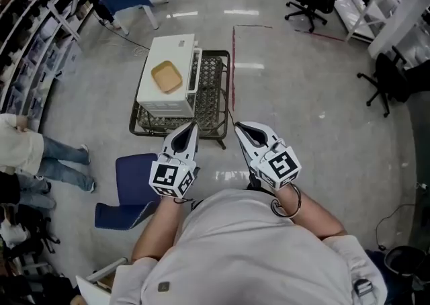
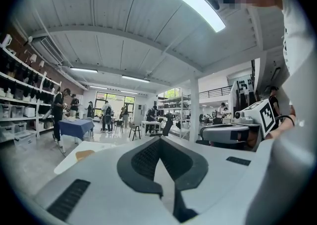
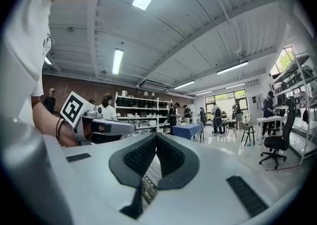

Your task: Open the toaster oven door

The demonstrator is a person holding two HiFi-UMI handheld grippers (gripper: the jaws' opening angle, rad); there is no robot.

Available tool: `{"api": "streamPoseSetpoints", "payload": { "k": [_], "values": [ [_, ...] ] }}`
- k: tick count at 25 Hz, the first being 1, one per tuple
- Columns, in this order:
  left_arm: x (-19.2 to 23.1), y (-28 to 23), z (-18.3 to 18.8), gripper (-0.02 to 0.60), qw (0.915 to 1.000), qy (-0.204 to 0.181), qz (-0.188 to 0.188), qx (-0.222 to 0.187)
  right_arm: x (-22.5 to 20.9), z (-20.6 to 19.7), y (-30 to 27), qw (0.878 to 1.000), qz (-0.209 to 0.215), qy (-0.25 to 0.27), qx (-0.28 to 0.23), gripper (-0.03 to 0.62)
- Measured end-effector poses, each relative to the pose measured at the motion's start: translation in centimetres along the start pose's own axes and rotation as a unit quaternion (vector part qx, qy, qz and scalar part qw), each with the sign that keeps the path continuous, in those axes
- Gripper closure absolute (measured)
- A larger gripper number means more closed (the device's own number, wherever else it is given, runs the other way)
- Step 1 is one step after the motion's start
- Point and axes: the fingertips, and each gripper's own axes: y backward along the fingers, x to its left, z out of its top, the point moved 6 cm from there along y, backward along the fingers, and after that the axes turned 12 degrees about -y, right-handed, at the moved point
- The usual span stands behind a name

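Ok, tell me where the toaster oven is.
Head view, left of centre: the toaster oven sits on a black wire cart, just beyond the left gripper.

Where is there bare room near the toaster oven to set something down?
Bare: the toaster oven top beyond the tan tray; the wire cart mesh right of the oven; the floor right of the red tape line. Crowded: the left, with a blue chair and people.

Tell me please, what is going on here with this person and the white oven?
A person holds a gripper in each hand. The left gripper and the right gripper are both shut and empty, held short of a white toaster oven on a wire cart. Neither touches it, and its door looks closed. A tan tray lies on top.
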Motion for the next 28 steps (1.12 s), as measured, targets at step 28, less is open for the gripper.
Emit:
{"api": "streamPoseSetpoints", "payload": {
  "k": [28],
  "values": [
    [-5.5,-16.9,-1.0,0.565,0.9993,0.009,0.008,0.036,-16.5,1.9,2.8,0.999,0.023,-0.011,0.023,0.577]
  ]
}}
